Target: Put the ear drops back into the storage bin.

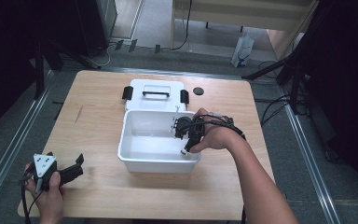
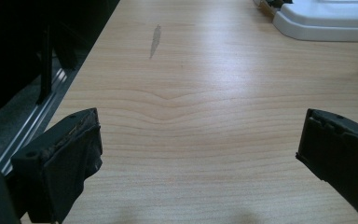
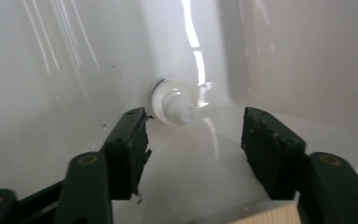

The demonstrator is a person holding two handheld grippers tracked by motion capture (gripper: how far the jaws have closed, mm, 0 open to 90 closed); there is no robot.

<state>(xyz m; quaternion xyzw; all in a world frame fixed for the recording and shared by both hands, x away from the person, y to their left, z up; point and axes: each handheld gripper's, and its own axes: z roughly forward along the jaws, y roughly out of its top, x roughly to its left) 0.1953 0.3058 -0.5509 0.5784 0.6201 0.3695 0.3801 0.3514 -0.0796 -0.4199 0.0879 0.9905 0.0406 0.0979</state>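
The step looks like a pick from the white bin (image 1: pixel 135 161): the right gripper (image 3: pixel 193 140), jaws apart, frames a small white bottle (image 3: pixel 171 101) in the bin's corner, needing advance and closure (left gripper (image 2: pixel 198 158) idles open over the table (image 2: pixel 200 84)).

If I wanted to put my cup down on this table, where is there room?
The wood left of the white box, ahead of the left hand-held gripper, is bare. So is the near edge below the box. It is crowded around the box, its lid and the right hand-held gripper.
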